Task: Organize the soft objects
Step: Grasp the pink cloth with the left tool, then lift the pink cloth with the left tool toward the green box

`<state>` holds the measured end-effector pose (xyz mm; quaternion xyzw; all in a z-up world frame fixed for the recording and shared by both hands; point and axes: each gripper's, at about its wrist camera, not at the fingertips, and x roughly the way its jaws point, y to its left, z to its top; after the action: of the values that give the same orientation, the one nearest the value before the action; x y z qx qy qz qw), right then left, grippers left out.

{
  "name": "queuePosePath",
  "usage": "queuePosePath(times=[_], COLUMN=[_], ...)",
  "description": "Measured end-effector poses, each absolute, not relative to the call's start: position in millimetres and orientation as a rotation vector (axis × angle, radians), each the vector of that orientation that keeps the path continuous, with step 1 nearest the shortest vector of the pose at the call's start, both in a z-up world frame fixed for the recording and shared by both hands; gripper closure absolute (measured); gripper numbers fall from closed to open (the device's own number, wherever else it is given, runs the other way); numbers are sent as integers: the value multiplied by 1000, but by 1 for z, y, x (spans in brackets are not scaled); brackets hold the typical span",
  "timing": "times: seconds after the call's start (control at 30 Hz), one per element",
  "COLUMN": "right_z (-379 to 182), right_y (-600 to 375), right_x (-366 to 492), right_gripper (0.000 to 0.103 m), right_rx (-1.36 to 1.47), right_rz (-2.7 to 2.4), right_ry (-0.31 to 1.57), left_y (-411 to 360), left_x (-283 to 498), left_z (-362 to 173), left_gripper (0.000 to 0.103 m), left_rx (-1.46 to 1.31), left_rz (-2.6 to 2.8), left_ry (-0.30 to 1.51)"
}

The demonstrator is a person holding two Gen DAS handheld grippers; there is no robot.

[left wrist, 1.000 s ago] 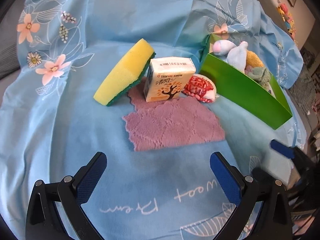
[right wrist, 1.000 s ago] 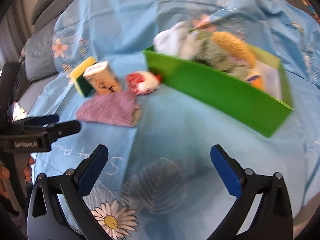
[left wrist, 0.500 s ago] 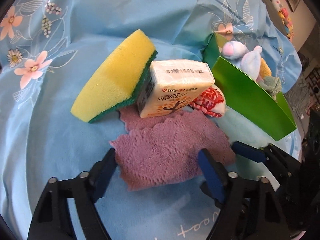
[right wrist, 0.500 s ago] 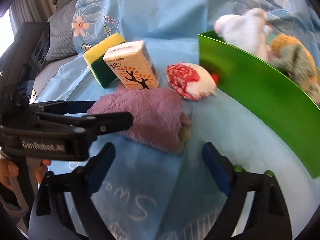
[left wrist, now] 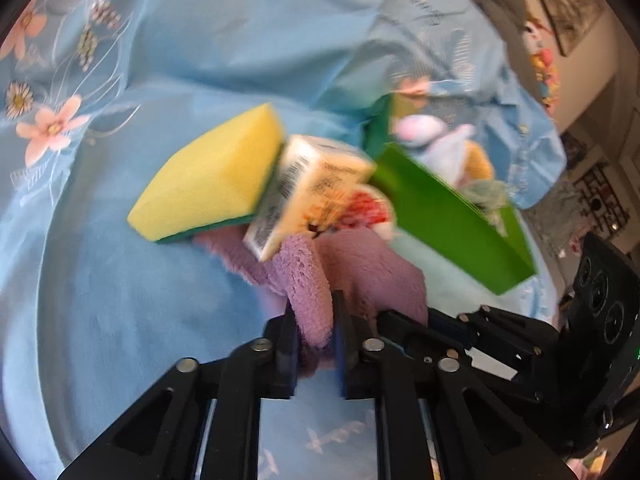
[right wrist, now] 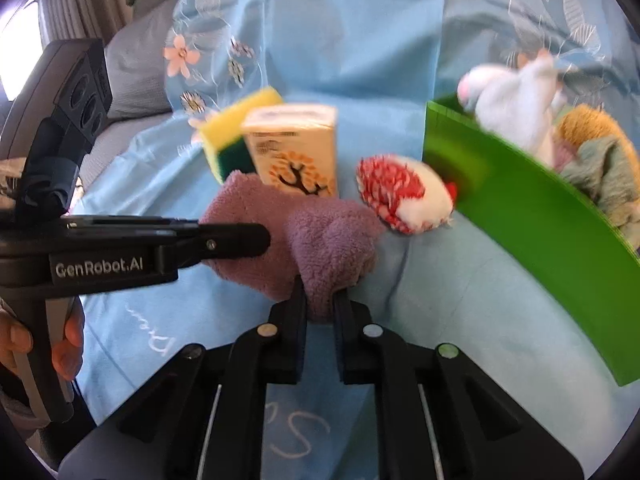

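left gripper [left wrist: 314, 320] and right gripper [right wrist: 320, 304] just closed, now both pinching the bunched-up purple cloth [right wrist: 328, 240]

left gripper [left wrist: 314, 320]: jaws just closed, now pinching purple cloth [left wrist: 308, 280]
right gripper [right wrist: 320, 304]: likewise closed on it
purple cloth: bunched, no longer flat

Bright daylight is flooding both fisheye views; a window [right wrist: 16, 52] is glaring at far left. Motion blur is smearing the green box [left wrist: 448, 220] and tissue pack [left wrist: 316, 184]; dark vignetting is curving the edges.
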<state>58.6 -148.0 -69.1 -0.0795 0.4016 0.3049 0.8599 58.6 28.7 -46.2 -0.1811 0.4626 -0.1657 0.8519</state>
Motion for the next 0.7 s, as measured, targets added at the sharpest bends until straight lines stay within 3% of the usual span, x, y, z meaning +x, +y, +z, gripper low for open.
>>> queuePosePath(times=[0.33,0.7], right_z=[0,47], right_y=[-180,-214], right_x=[21,-8], right_gripper=[93,93], right_rx=[-115,-99], right_rz=[639,582], right_ry=[669,543], left_y=[3,-27], left_x=[34,19], left_z=[30,78], left_gripper=[93,93], left_rx=[-346,-270], left_rz=[-440,-474], left_ry=[823,750])
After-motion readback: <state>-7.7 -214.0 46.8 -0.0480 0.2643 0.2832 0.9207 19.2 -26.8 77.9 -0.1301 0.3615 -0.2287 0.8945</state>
